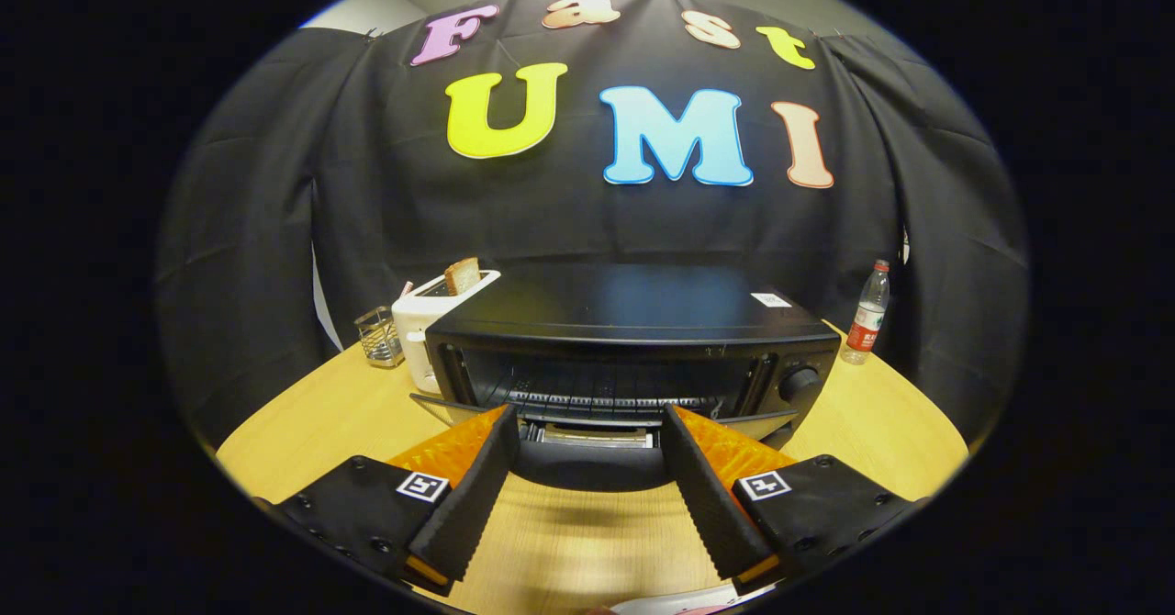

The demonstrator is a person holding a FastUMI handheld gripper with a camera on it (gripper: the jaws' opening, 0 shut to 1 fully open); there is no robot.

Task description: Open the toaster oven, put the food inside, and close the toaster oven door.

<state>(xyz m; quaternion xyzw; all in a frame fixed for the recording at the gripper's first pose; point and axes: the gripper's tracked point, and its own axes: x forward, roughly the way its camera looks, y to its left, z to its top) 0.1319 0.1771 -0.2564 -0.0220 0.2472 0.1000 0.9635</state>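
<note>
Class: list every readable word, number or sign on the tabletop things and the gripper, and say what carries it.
White sticker on toaster oven top: too small to read.
Water bottle, red label: blurred, unreadable.
Open gripper, fingers flanking the oven's lowered door: two square coded markers, no words.

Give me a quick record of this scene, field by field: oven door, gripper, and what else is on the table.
toaster oven: on the wooden table, just beyond the fingers
oven door: open, folded down between the fingertips
hand-held gripper: open, holding nothing
white toaster: beside the oven, bread slice sticking up
water bottle: upright, on the oven's knob side
wire holder: next to the toaster
</note>
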